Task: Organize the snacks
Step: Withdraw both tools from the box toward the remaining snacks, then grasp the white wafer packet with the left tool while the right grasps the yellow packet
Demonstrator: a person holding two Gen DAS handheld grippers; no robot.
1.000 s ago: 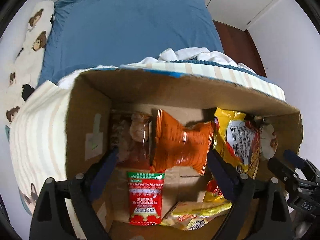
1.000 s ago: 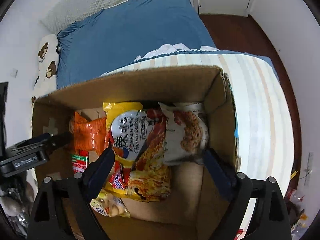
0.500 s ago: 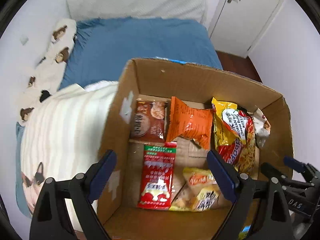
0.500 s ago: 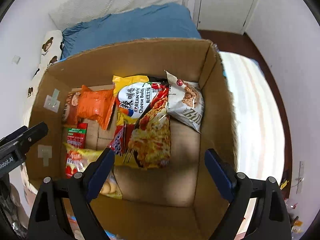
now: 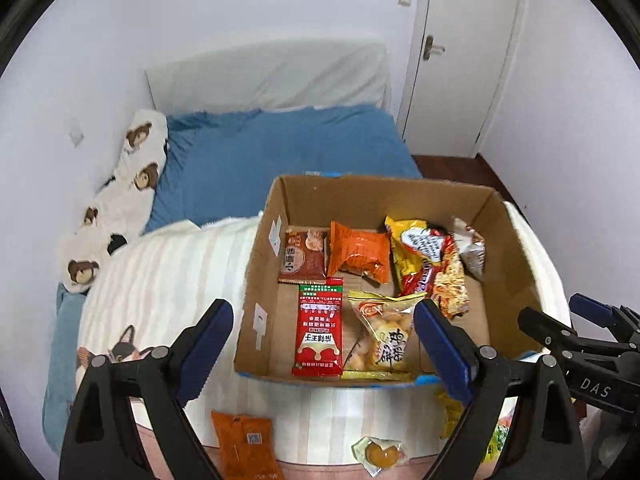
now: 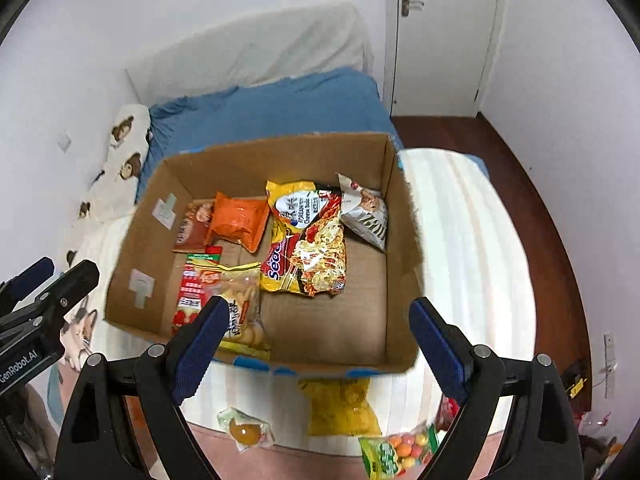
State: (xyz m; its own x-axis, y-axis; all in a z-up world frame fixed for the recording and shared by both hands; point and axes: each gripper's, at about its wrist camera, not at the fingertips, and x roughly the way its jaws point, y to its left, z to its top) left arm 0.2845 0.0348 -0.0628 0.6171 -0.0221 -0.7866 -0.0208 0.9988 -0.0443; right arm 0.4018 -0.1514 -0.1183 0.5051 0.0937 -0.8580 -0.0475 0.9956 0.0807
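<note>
holding six snack packets (image 5: 318, 328), one cardboard box (image 6: 402, 280) sits on bed.

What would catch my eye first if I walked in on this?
Probably the open cardboard box on the striped bedcover, with bright snack packets lying flat inside: an orange packet near the back, a yellow noodle packet beside it. More snacks wait outside, in front of the box, while both open grippers, left and right, hover empty above.
</note>
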